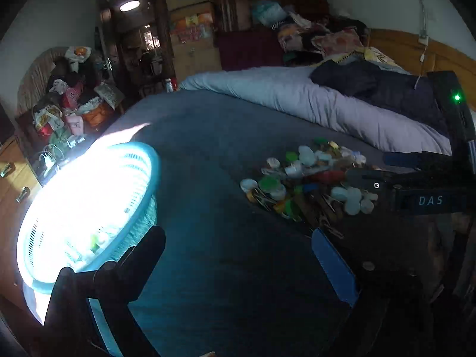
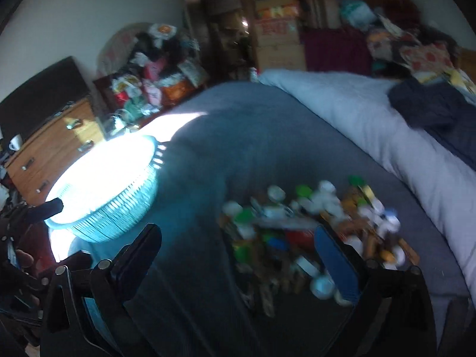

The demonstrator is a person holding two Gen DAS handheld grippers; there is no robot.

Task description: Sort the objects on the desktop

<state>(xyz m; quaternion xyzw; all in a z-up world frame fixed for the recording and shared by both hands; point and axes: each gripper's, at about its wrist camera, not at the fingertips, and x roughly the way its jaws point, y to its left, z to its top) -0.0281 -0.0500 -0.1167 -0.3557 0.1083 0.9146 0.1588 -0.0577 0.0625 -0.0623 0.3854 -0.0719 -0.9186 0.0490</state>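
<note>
Setting: a bedroom; the work surface is a bed point(image 1: 226, 178) covered with a dark blue sheet, and a pale folded duvet point(image 1: 297, 95) lies across its far side.
Left gripper point(image 1: 238, 255): its two fingers stand wide apart with nothing between them, over bare sheet; it touches nothing.
Left gripper fingers: the left finger is a black bar just in front of the basket, and the right finger shows a blue pad point(image 1: 334, 267).
Right gripper point(image 2: 238, 253): its fingers are spread wide too and hold nothing; the blue-padded finger overlaps the near edge of the pile in the right wrist view, but contact cannot be told because of blur.
Pile of small objects point(image 1: 309, 178): a loose heap of white, green, blue and red bottle caps, clips and small wooden pieces lies on the sheet, right of centre, near the duvet.
Basket point(image 1: 89, 208): a round, slatted, light blue plastic basket sits on the bed's left edge in strong sunlight, well apart from the pile; a few small pieces show faintly inside.
Background: a wooden dresser point(image 2: 50, 148) stands left of the bed.
</note>
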